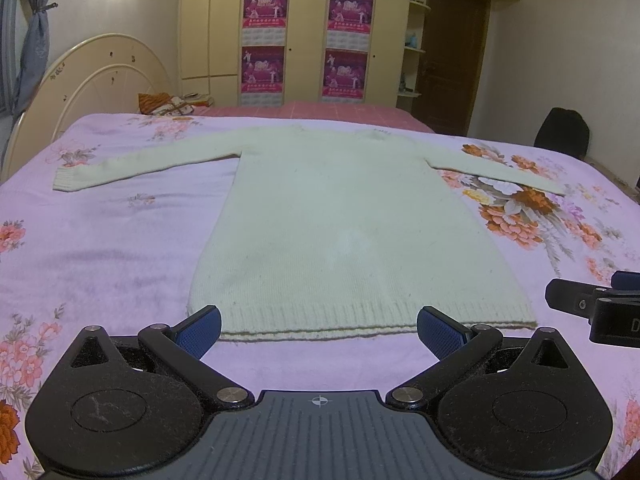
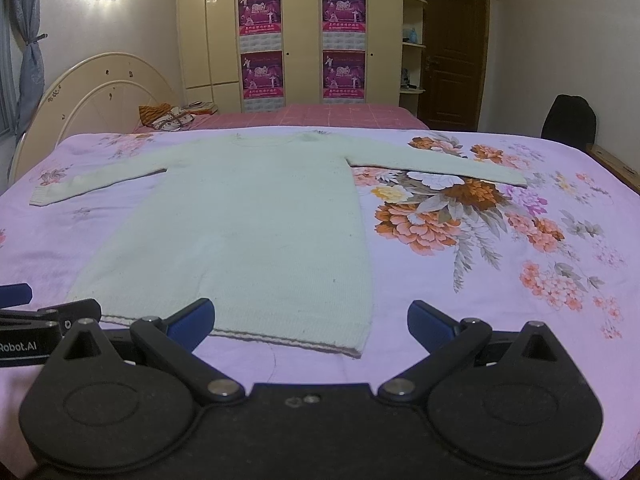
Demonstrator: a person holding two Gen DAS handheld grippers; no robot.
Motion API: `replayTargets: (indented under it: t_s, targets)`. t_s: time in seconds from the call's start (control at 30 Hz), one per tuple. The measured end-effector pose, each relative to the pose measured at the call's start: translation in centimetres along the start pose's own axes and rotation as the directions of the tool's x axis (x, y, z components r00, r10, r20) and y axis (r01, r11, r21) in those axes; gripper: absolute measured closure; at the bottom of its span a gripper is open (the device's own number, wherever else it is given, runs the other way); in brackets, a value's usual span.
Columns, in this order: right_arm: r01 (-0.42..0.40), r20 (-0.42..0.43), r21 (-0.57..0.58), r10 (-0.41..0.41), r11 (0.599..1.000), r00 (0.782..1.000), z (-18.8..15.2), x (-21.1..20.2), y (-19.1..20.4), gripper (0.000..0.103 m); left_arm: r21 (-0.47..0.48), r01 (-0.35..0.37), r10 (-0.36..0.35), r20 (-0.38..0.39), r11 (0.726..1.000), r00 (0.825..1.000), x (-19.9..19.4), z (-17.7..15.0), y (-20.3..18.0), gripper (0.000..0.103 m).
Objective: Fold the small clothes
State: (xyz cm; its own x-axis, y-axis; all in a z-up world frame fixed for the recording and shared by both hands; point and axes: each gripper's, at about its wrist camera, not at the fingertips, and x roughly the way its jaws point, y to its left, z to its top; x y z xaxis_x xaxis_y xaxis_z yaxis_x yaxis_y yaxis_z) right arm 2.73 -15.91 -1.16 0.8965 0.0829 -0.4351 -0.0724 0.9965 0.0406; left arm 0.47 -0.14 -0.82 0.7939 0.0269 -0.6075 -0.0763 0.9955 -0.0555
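A pale cream knit sweater (image 1: 344, 224) lies flat on the bed, hem toward me, both sleeves spread out sideways. It also shows in the right wrist view (image 2: 248, 224). My left gripper (image 1: 319, 326) is open and empty, just in front of the ribbed hem near its middle. My right gripper (image 2: 310, 318) is open and empty, in front of the hem's right corner. The right gripper also shows at the right edge of the left wrist view (image 1: 580, 300), and the left gripper shows at the left edge of the right wrist view (image 2: 24, 308).
The bed has a pink floral sheet (image 1: 100, 248). A cream headboard (image 1: 100, 76) stands at the far left. A pile of patterned clothes (image 1: 168, 106) lies at the far side. A wardrobe with posters (image 1: 304, 40), a brown door (image 1: 452, 60) and a black bag (image 1: 562, 132) are behind.
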Motion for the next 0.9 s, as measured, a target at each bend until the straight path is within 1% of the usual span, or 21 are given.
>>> replayTargets:
  t_s: [0.23, 0.3, 0.9]
  targets:
    - [0.001, 0.001, 0.0, -0.001, 1.0, 1.0, -0.09, 0.0, 0.05, 0.001, 0.0, 0.0, 0.0, -0.003, 1.0, 1.0, 0.19, -0.13, 0.41, 0.0]
    - [0.002, 0.0, 0.0, -0.002, 1.0, 1.0, -0.19, -0.04, 0.07, 0.001, 0.002, -0.001, 0.001, -0.006, 1.0, 1.0, 0.13, 0.03, -0.1, 0.0]
    - [0.003, -0.009, 0.003, -0.003, 1.0, 1.0, -0.03, 0.24, 0.0, 0.001, -0.001, -0.007, 0.007, -0.011, 1.0, 1.0, 0.38, -0.01, -0.16, 0.0]
